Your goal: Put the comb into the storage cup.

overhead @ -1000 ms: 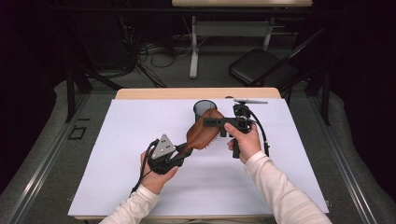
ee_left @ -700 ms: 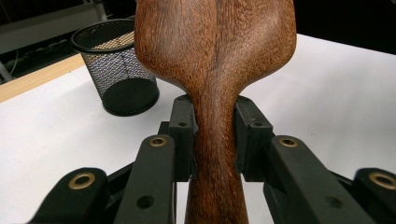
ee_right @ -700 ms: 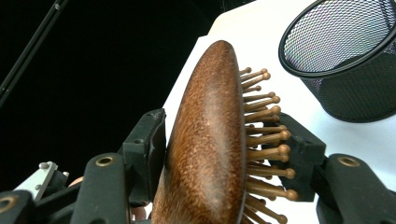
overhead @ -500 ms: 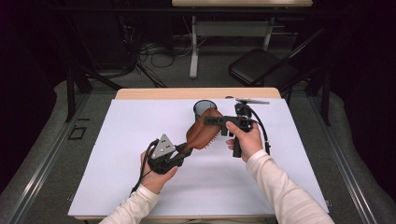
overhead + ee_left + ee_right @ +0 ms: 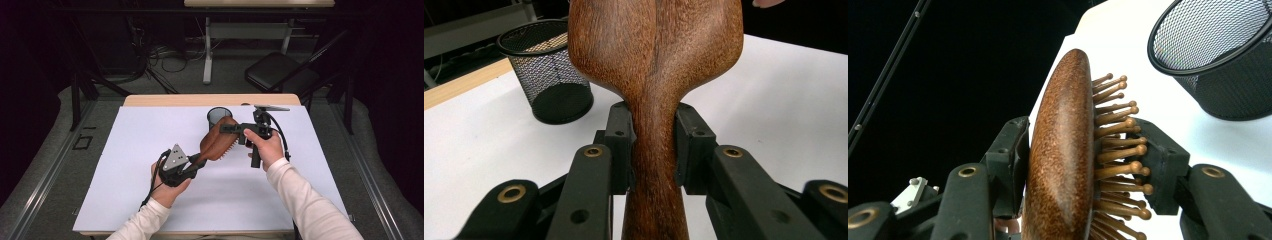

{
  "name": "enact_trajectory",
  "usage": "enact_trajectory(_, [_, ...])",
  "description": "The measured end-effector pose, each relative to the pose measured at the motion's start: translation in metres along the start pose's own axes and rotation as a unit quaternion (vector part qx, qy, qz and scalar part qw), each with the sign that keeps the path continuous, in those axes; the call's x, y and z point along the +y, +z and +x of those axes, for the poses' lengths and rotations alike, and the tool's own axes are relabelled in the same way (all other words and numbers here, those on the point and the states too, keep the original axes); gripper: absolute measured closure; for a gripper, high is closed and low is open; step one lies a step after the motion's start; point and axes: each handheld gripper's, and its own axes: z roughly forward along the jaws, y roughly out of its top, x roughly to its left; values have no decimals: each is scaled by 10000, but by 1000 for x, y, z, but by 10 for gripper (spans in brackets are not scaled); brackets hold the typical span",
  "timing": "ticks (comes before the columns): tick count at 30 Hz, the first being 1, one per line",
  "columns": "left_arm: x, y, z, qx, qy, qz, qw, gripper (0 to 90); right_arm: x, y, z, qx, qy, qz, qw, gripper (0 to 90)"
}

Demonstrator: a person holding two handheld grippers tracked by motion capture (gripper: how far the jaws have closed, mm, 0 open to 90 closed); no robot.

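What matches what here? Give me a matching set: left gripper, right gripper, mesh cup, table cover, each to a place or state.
1. left gripper
2. right gripper
3. mesh cup
4. table cover

a. white, flat under everything
b. pads on the hairbrush head, one on its back, one on the bristles
c. black, upright beyond the brush
d. clamped on the brush's wooden handle

Pairs: 1-d, 2-b, 3-c, 4-a
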Motion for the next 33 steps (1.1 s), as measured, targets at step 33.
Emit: enact_trajectory(33, [-3, 4, -1, 22, 3, 62, 10000, 712, 2, -2, -4, 230, 343, 254, 9988, 503])
